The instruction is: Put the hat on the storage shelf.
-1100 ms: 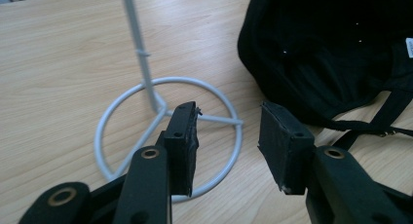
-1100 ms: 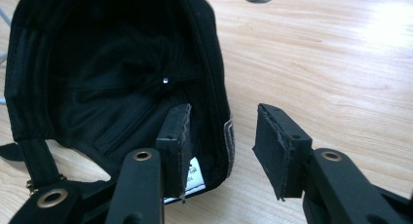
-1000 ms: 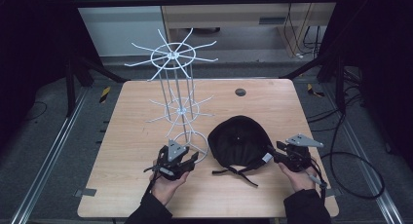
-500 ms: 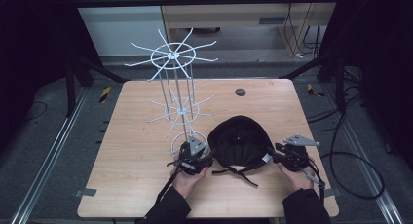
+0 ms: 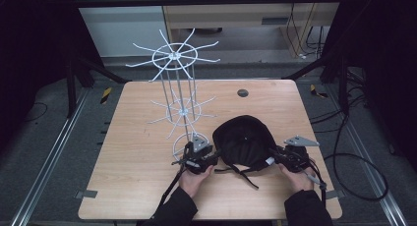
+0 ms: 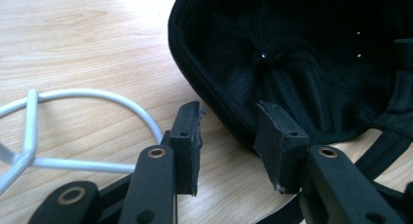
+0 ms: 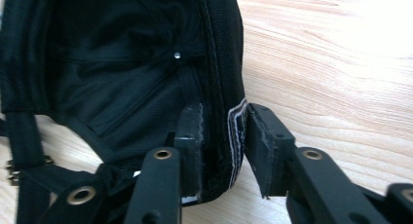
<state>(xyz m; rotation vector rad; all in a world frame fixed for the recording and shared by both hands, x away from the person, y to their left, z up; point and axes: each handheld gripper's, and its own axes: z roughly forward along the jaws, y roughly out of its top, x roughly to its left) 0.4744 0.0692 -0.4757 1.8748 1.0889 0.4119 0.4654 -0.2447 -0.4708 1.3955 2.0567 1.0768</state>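
Pale wood table point(image 5: 137, 152), square, on a grey floor point(image 5: 59, 152) with metal rails at both sides; dark frame posts and black drapes ring it, cables trail at the right, and a small dark disc point(image 5: 242, 93) sits near the far edge. On the table a white wire rack point(image 5: 179, 93) stands left of centre. A black cap point(image 5: 244, 140) lies near the front edge, just right of the rack's base ring. The left gripper point(image 5: 212, 155) straddles the cap's left rim, jaws just closing, a gap on both sides. The right gripper point(image 5: 273, 157) has the right rim between its closing jaws; whether they pinch it I cannot tell.
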